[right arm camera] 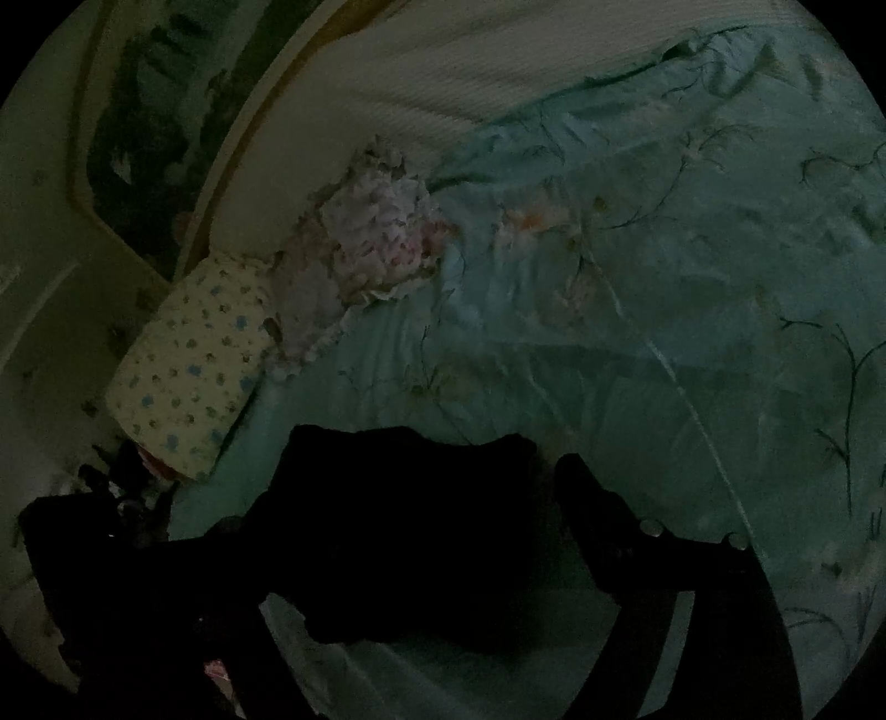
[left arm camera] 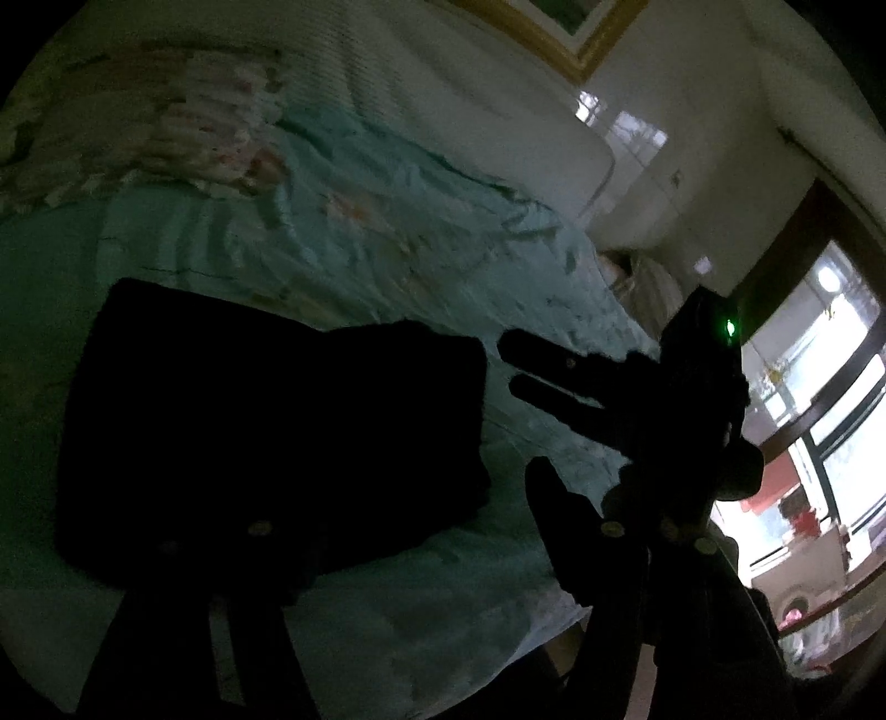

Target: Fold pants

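Note:
The black pants point(left arm camera: 266, 421) lie as a folded, roughly square bundle on the teal flowered bedspread point(left arm camera: 354, 238). My left gripper point(left arm camera: 376, 498) is open. Its right finger point(left arm camera: 554, 515) stands clear of the bundle's right edge, and its left finger is lost against the dark cloth. My right gripper point(left arm camera: 506, 363) comes in from the right, its two fingers apart, just off the bundle's right side. In the right wrist view the pants point(right arm camera: 410, 498) lie between the spread fingers of the right gripper point(right arm camera: 404, 498). The right finger point(right arm camera: 581, 487) is beside the cloth's edge.
Pillows lie at the head of the bed: a ruffled floral one point(right arm camera: 376, 243) and a dotted cream one point(right arm camera: 188, 371). A pale headboard point(left arm camera: 470, 88) and a gilt-framed picture point(left arm camera: 559, 27) are behind. The bed's edge point(left arm camera: 559, 603) drops off toward bright glass doors point(left arm camera: 830, 421).

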The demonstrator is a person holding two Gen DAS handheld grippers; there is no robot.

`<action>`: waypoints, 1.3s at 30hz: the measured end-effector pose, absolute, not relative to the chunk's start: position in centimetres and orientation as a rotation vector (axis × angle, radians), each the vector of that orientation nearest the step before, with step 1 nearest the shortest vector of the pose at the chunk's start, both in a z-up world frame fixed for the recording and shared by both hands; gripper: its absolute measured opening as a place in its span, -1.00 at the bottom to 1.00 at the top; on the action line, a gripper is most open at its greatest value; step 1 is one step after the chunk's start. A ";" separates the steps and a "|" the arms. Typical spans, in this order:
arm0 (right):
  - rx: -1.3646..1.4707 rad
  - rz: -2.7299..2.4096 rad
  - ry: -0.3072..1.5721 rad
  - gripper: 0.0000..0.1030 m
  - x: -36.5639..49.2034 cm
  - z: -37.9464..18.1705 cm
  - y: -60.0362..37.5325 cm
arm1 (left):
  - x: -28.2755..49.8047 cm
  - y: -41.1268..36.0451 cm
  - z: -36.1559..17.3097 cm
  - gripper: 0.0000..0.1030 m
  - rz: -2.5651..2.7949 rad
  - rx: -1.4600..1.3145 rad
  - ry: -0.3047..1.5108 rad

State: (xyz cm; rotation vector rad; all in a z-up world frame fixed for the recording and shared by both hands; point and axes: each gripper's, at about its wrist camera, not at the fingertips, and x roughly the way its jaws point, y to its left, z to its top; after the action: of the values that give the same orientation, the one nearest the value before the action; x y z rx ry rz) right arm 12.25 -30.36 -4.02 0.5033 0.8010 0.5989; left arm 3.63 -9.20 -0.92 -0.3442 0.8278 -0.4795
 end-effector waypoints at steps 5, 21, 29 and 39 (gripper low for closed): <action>0.468 0.562 0.818 0.68 11.7 -3.8 -29.2 | 3.3 -6.6 -0.3 0.35 -0.423 -0.375 0.800; 0.326 0.503 0.847 0.83 9.9 -3.5 -25.9 | 3.8 0.8 -1.0 0.50 -0.261 -0.461 0.771; 0.347 0.486 0.871 0.84 9.9 -4.1 -26.0 | 5.0 2.1 -2.1 0.53 -0.233 -0.469 0.800; 0.346 0.487 0.898 0.84 10.3 -4.8 -25.8 | 6.4 3.2 -3.5 0.53 -0.201 -0.478 0.833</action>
State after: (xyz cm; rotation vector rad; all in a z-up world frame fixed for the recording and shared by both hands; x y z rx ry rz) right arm 10.29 -25.84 -4.84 0.3460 0.8982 0.4873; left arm 6.36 3.16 -3.46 -0.4777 0.8333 -0.2013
